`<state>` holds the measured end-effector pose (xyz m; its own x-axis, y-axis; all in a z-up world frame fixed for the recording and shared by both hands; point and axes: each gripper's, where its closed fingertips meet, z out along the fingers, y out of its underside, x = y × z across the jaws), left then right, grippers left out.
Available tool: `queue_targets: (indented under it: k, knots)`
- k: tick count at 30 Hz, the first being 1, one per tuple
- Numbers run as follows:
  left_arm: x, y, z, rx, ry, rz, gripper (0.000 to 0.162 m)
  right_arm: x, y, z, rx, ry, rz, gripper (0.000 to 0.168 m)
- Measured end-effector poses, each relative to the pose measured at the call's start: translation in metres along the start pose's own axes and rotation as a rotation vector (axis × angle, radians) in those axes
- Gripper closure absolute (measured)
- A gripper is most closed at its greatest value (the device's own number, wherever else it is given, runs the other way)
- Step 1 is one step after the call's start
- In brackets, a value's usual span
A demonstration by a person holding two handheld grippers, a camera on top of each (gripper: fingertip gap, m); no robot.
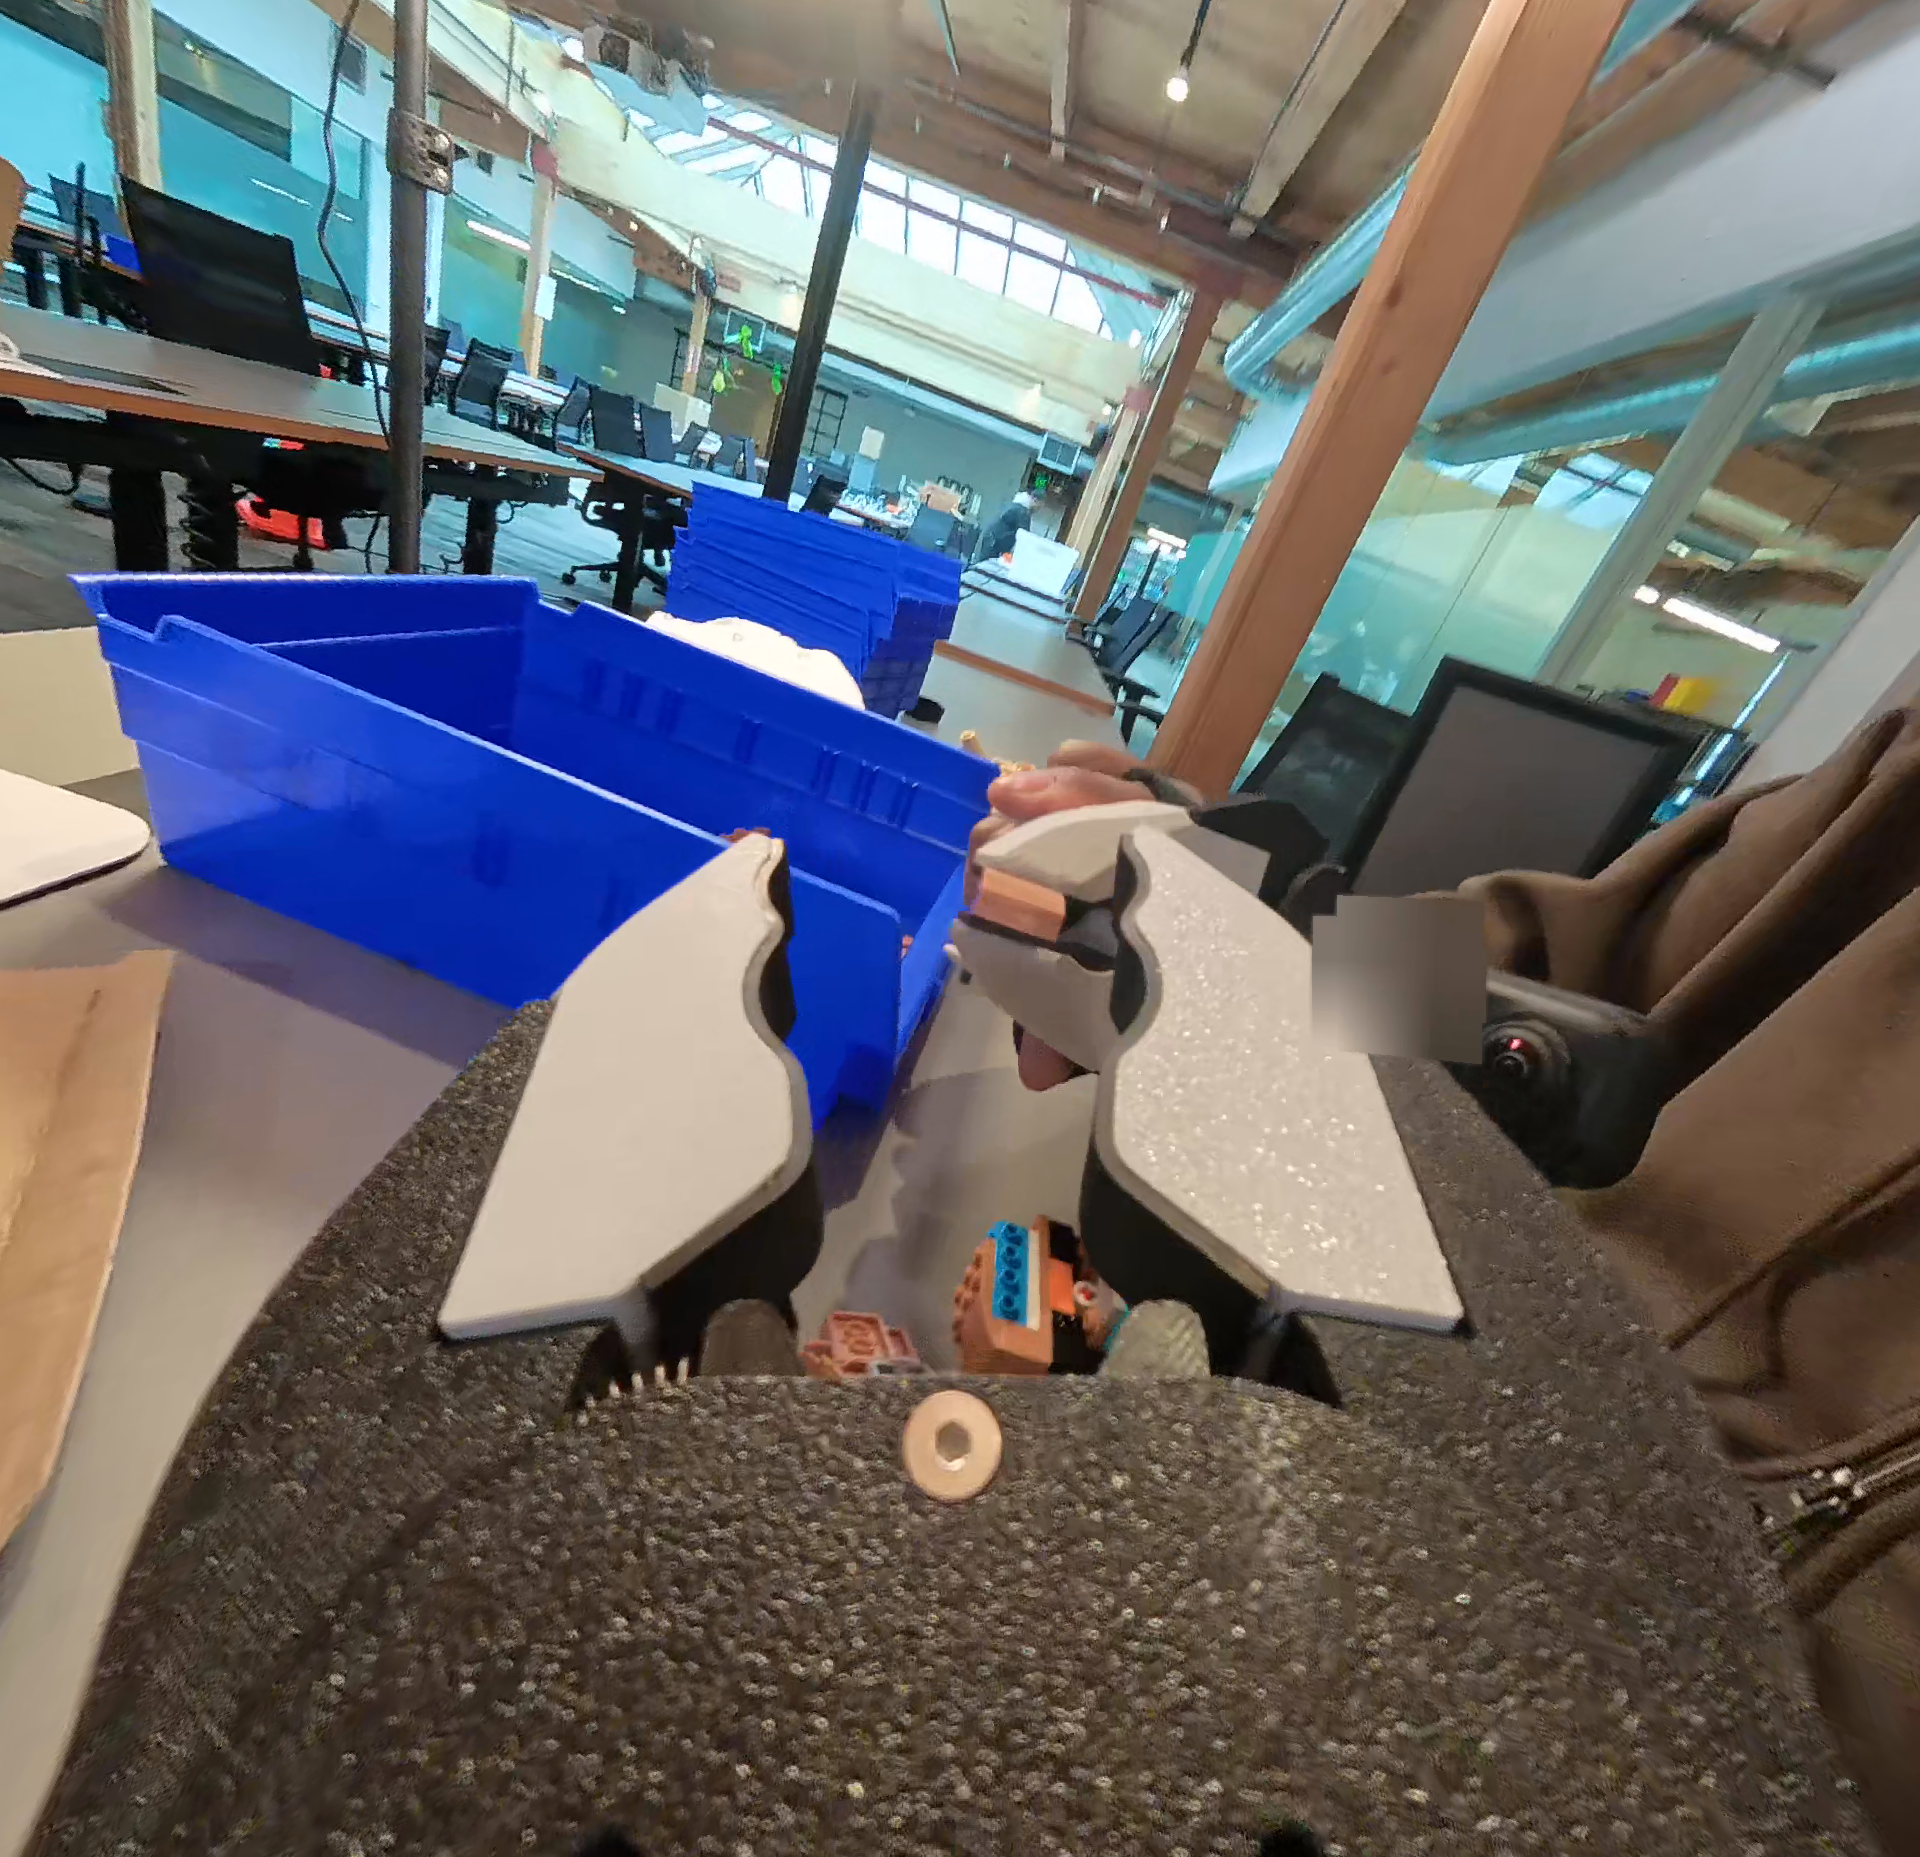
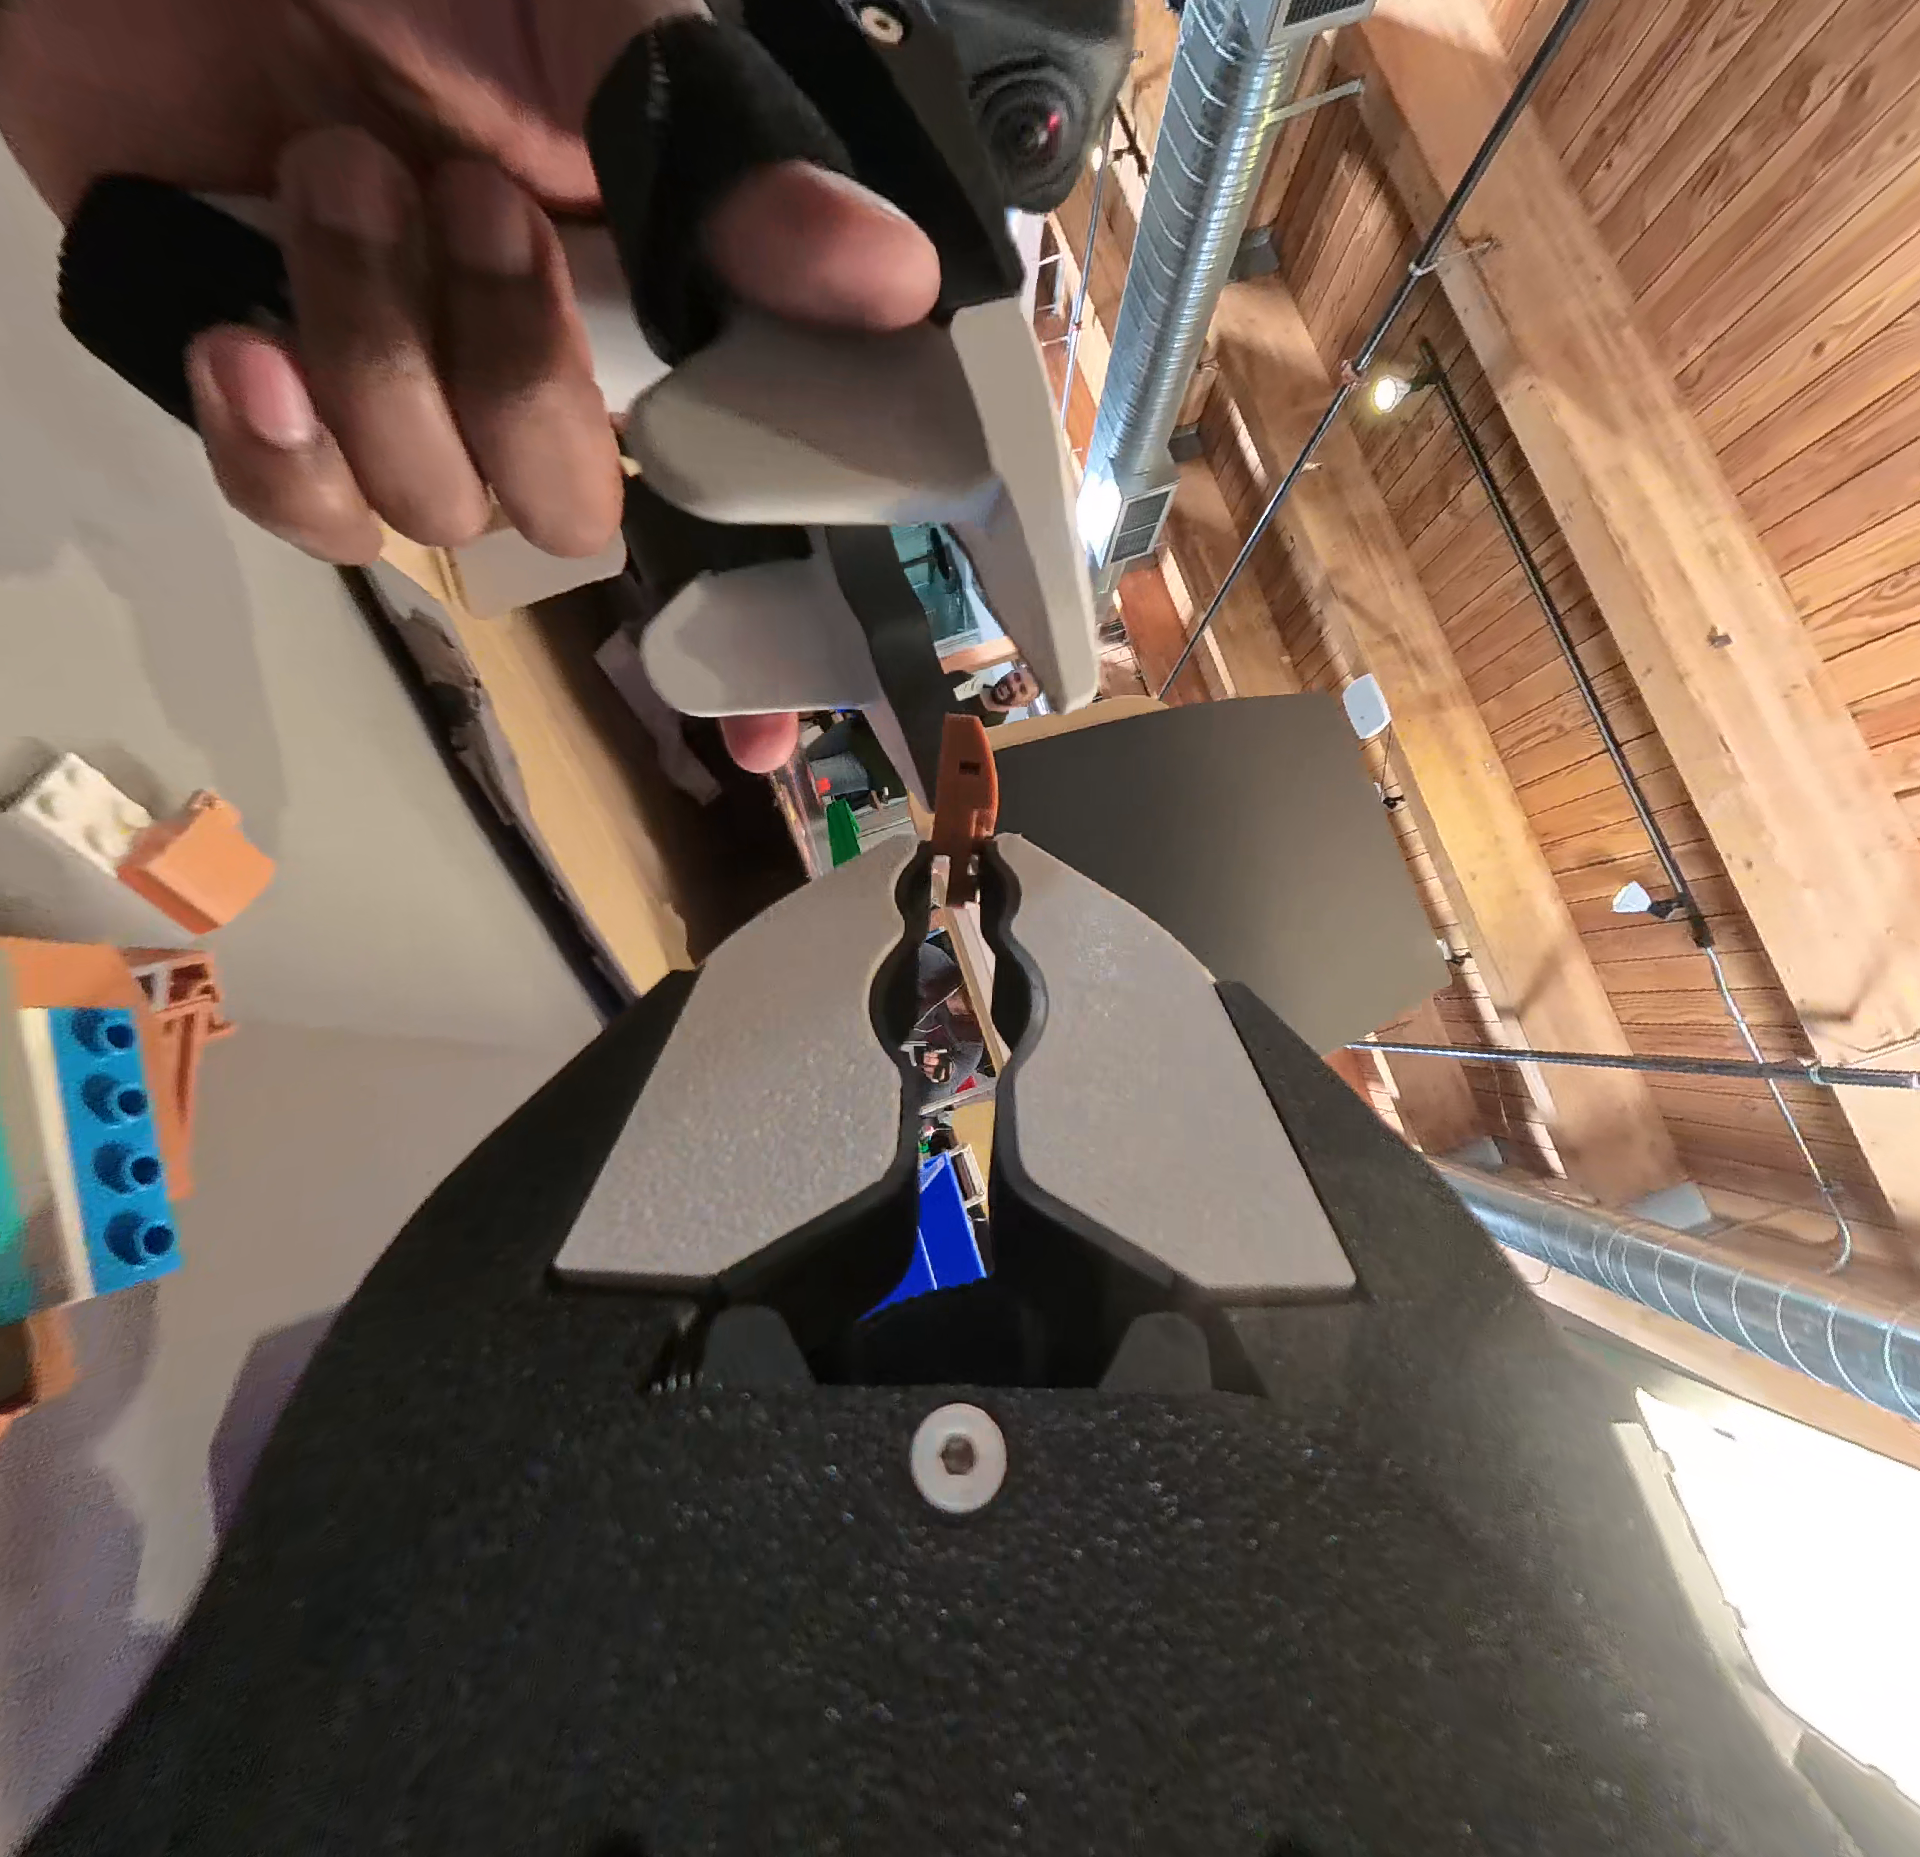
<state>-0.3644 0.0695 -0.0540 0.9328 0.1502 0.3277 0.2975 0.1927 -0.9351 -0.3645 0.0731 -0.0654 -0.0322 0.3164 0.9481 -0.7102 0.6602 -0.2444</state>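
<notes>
One small brown brick piece [image 2: 964,805] sits pinched at the very tips of the right tool [image 2: 961,857], its long axis running straight out along the fingers. Same piece shows in the left wrist view as a brown block [image 1: 1020,905] clamped in that tool, up off the table [image 1: 312,1059]. Left tool [image 1: 951,857] stands open, empty, fingers spread wide; right tool lies just right of and slightly beyond its right finger, so the held piece is near but not between the left fingers. Low and near, under the left tool, a cluster of orange and blue bricks [image 1: 1023,1288] rests on the table. Farther left, a blue bin [image 1: 416,768], with a stack of blue bins [image 1: 810,581] behind.
</notes>
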Motion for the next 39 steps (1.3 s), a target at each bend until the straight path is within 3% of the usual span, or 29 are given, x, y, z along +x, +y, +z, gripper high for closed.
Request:
queue_targets:
  k: [7,15,26,33,39]
  knots:
    - [0.005,0.027,0.012,-0.123,-0.009,0.136,0.113,0.001,0.004,-0.003,-0.004,-0.005,0.030,0.161]
    - [0.014,0.023,0.027,-0.029,-0.026,0.179,0.143,0.007,0.009,-0.013,-0.050,0.028,0.105,0.161]
    - [0.024,0.018,0.030,0.029,0.029,0.009,0.145,0.015,0.009,-0.024,-0.041,0.050,0.143,0.161]
    - [0.022,0.026,0.030,-0.053,0.005,0.013,0.145,0.009,0.011,-0.025,-0.043,-0.007,0.174,0.165]
    - [0.022,0.020,0.030,0.016,0.014,0.008,0.144,0.012,0.016,-0.026,-0.068,-0.020,0.275,0.165]
